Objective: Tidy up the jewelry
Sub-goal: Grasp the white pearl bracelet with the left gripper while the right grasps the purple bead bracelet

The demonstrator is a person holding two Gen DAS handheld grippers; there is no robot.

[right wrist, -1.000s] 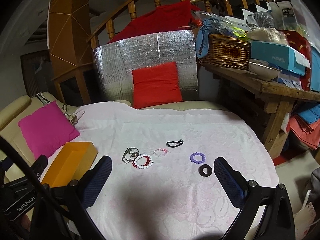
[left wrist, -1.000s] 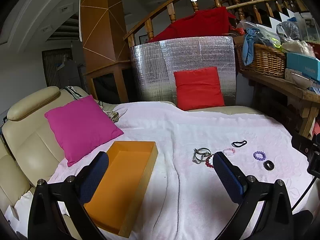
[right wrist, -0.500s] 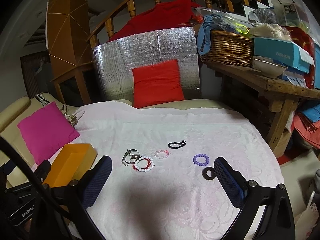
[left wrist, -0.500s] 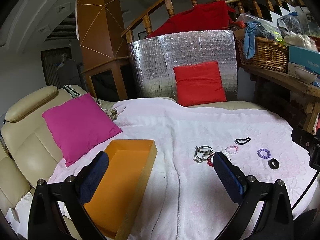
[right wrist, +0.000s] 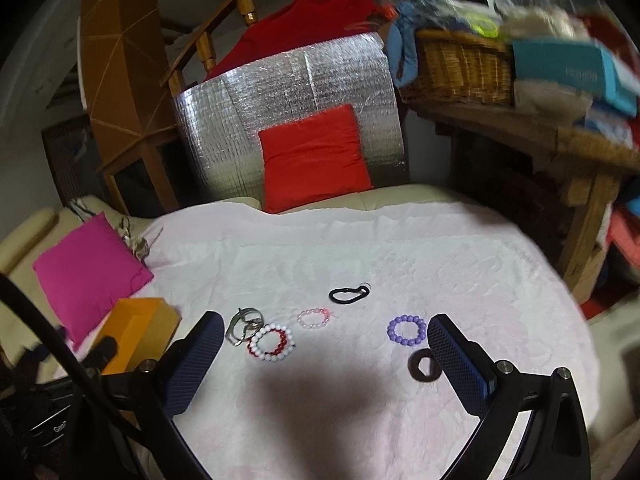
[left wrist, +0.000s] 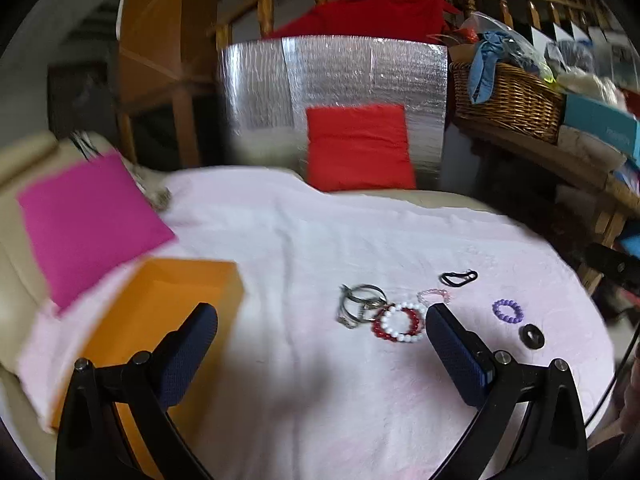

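Several pieces of jewelry lie on a pale pink towel (left wrist: 320, 240): a silver bangle cluster (left wrist: 360, 304), a white bead bracelet over a red one (left wrist: 400, 320), a pink bracelet (left wrist: 434, 295), a black cord loop (left wrist: 458, 278), a purple bead bracelet (left wrist: 508, 311) and a black ring (left wrist: 531, 336). An open orange box (left wrist: 160, 312) sits at the left. My left gripper (left wrist: 320, 344) hovers open above the towel, just short of the white bracelet. My right gripper (right wrist: 320, 352) is open too, with the white bracelet (right wrist: 272, 342), purple bracelet (right wrist: 406, 330) and black ring (right wrist: 424, 365) ahead of it.
A magenta cushion (left wrist: 88, 220) leans on the cream sofa at the left. A red cushion (left wrist: 358, 148) stands against a silver foil panel (left wrist: 336, 76) at the back. A wooden shelf with a wicker basket (left wrist: 508, 100) runs along the right. The left gripper's body (right wrist: 60, 400) shows in the right view.
Both grippers have moved forward and lower toward the jewelry, which now looks larger. The left view has swung right; the orange box slid toward its left edge. Both stay open.
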